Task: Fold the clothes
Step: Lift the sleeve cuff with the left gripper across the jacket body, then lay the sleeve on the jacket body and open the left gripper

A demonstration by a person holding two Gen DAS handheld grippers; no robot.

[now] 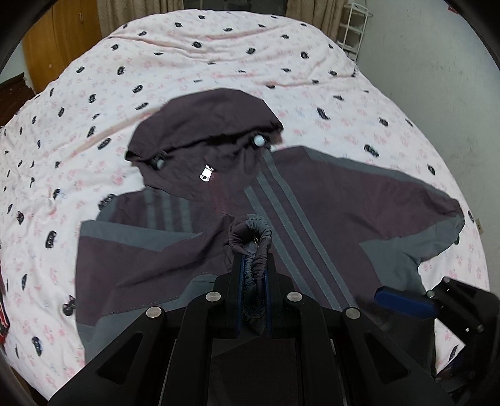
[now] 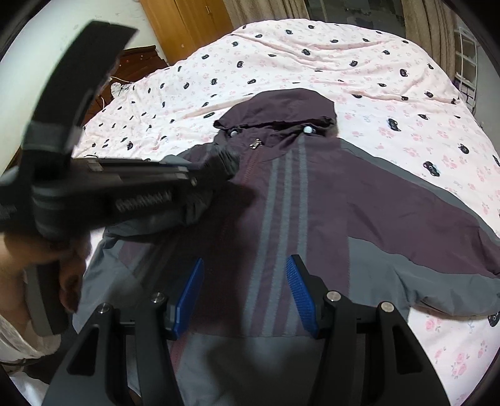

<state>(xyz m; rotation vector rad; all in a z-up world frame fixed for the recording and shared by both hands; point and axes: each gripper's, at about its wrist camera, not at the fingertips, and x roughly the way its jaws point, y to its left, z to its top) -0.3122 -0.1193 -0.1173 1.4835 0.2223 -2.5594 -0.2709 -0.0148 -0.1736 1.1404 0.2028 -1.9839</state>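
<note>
**Cuff clamped on the left, blue pads spread wide on the right**

A maroon-and-grey hooded jacket (image 1: 312,200) is laid front-up across the middle of a bed, its hood (image 1: 206,121) pointed to the top of the frame. The left gripper (image 1: 253,274) is seen at bottom centre of the left view, its jaws clenched on the gathered elastic cuff (image 1: 250,231) of a sleeve, which is held up over the jacket's chest. In the right view, the right gripper (image 2: 243,293) is poised low in the frame above the jacket's lower front, jaws released and nothing between the blue ribbed pads (image 2: 300,290).

Open bedspread (image 1: 218,53) is left all around the hood and along the upper part of both frames; the jacket's other sleeve (image 1: 437,218) is spread toward the bed's right edge. The left side of the right view is crowded by the left gripper and the hand (image 2: 59,265) holding it. A white wire rack (image 1: 354,28) is seen at upper right, a wooden wardrobe (image 2: 187,22) at upper left, curtains behind.

The jacket fabric is thin and matte, banded with three grey stripes (image 2: 281,200) beside the zip; two pale round toggles (image 1: 258,140) are set at the hood's opening. The bedspread is pink, rumpled and dotted with dark prints.
</note>
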